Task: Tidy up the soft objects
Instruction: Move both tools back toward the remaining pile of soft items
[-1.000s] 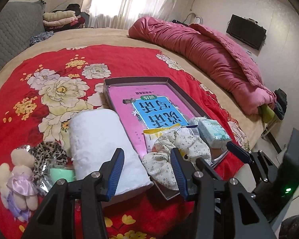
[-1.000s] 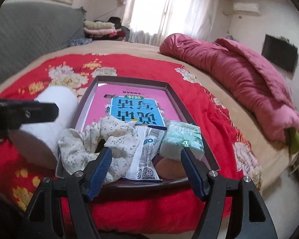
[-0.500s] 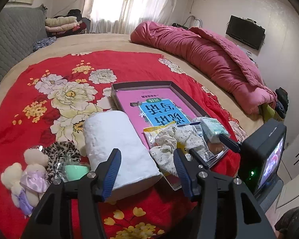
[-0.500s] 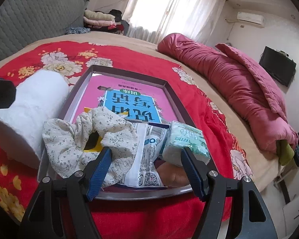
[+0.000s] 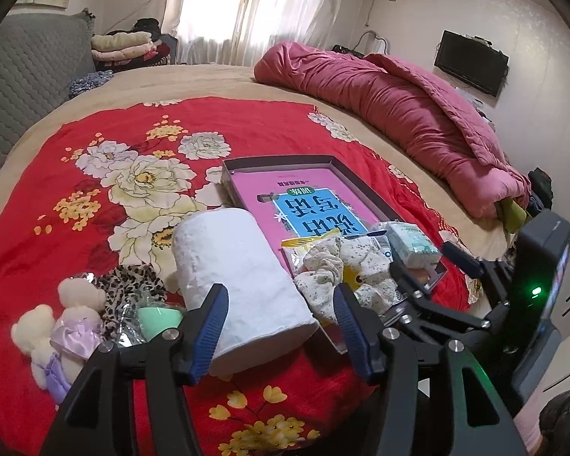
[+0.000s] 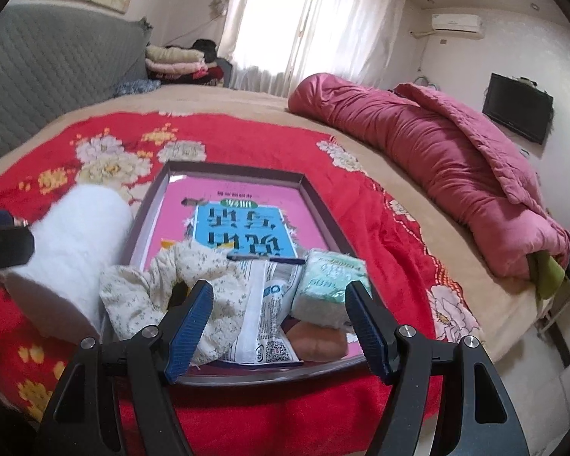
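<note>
The left gripper (image 5: pixel 279 326) hangs empty — jaws opening — just above the white paper roll (image 5: pixel 239 277), which lies beside the tray (image 6: pixel 319 209). The right gripper (image 6: pixel 279 326) hovers spread wide, empty, over the tray's floral scrunchie (image 6: pixel 163 288).

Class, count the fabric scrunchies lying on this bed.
2: a cream floral scrunchie in the tray, and a leopard-print scrunchie on the red blanket beside the plush bears. Others may be hidden.
</note>
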### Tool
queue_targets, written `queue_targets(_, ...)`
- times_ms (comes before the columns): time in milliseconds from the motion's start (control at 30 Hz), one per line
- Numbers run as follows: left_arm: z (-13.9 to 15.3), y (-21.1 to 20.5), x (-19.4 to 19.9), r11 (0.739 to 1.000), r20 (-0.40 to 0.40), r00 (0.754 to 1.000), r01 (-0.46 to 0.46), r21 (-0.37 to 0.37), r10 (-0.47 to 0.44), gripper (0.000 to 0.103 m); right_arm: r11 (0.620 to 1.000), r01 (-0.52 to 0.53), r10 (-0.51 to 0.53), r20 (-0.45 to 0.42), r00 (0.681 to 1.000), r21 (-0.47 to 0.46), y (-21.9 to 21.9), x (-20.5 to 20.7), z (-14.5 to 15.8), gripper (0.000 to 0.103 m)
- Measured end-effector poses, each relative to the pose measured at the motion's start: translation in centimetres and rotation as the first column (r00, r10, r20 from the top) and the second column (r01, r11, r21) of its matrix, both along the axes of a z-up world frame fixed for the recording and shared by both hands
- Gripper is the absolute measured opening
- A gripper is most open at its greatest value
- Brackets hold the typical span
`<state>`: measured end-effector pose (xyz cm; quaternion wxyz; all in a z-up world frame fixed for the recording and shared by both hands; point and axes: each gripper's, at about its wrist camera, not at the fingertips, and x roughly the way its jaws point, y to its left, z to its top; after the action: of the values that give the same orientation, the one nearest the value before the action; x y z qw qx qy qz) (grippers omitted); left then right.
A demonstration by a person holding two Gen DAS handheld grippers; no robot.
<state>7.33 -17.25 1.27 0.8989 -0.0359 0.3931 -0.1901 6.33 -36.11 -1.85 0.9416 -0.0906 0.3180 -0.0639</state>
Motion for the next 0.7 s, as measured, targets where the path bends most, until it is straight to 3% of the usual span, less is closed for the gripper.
queue_targets(233, 0.0, 1.0, -1.0, 1.000, -0.014, 1.000, -0.006, -0.007, 0.006, 0.057, 0.999, -0.009, 0.007, 0.041, 0.999, 0.033, 0.5, -1.3, 2.4, 0.073)
queue_targets(533, 1.1, 2.5, -2.5, 1.000, 0.005, 1.000, -0.027, -0.003, 0.027, 0.058, 0.995, -0.093, 0.088, 0.103, 0.991, 0.045, 3.1, -3.3, 5.4, 0.074)
queue_targets(700, 1.9, 3.6, -3.2, 0.999, 0.024, 0.998, -0.054, 0.000, 0.054, 0.066, 0.988, -0.148, 0.141, 0.120, 0.983, 0.052, 4.8, -4.1, 6.6, 0.074)
